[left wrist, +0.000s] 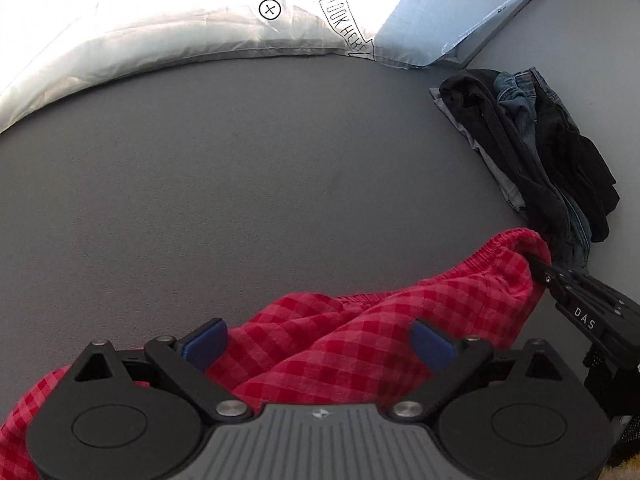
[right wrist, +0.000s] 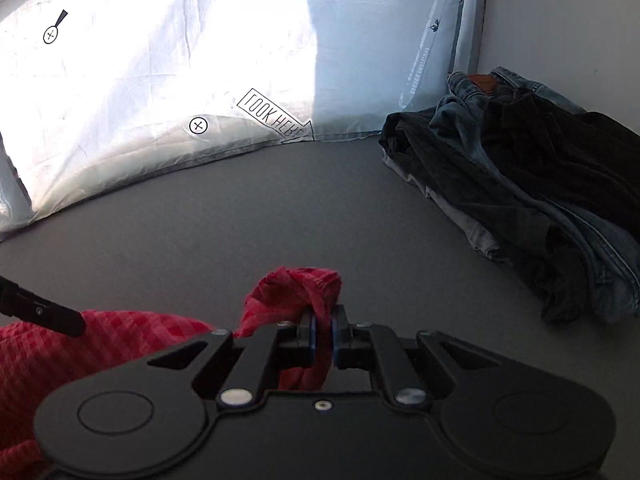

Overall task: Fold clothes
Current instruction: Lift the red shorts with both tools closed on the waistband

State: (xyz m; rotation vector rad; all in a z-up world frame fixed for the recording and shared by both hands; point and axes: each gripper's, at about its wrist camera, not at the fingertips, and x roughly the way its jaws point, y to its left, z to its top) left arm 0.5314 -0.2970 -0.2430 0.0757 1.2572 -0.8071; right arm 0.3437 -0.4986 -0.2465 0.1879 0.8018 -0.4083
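A red checked garment (left wrist: 360, 332) lies rumpled on the grey surface (left wrist: 240, 160), its elastic waistband toward the right. My left gripper (left wrist: 318, 342) hangs over it with blue pads wide apart; the cloth lies between and under them, not pinched. My right gripper (right wrist: 322, 338) is shut on a bunched corner of the same red garment (right wrist: 296, 292), lifted a little off the surface. In the left wrist view the right gripper's black fingers (left wrist: 540, 268) hold the waistband end. The left gripper's finger (right wrist: 44, 312) shows at the left of the right wrist view.
A pile of dark clothes and blue jeans (left wrist: 552, 152) (right wrist: 520, 184) lies at the right by a pale wall. A white sheet (left wrist: 180, 40) printed with "LOOK HERE" (right wrist: 276, 118) and cross marks rises behind the grey surface.
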